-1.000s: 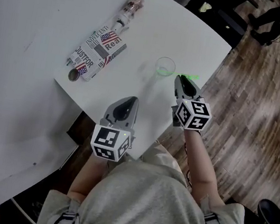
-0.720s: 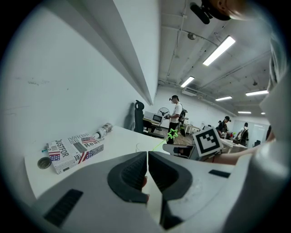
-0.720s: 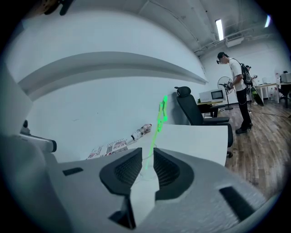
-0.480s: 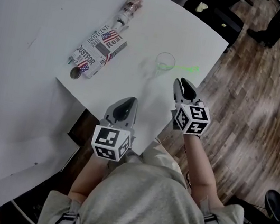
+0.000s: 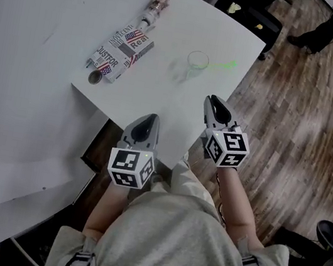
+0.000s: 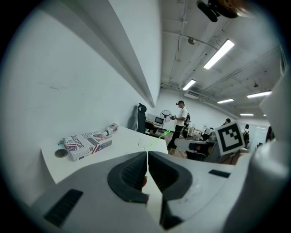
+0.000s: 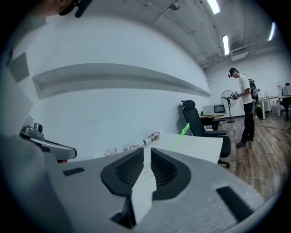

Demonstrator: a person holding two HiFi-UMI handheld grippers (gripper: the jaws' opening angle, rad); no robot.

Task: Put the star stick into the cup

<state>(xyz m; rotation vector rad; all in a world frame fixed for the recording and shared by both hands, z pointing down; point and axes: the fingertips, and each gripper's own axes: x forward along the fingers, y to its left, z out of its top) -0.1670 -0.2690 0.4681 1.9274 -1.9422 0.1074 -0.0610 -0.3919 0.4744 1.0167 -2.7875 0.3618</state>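
While jaws of the left gripper (image 5: 149,120) press together w/ nothing between, those of the right gripper (image 5: 216,104) stand narrowly apart, empty. Ahead of both, well clear, the star stick (image 5: 222,66) leans in the cup (image 5: 198,59) on the table (image 5: 160,96); box (image 5: 120,51) & bottle (image 5: 156,5) lie further left.

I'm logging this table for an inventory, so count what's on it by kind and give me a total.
Clear cup: 1
Green star stick, leaning in the cup: 1
Printed box: 1
Bottle, lying on its side: 1
Small dark round piece beside the box: 1
Total: 5
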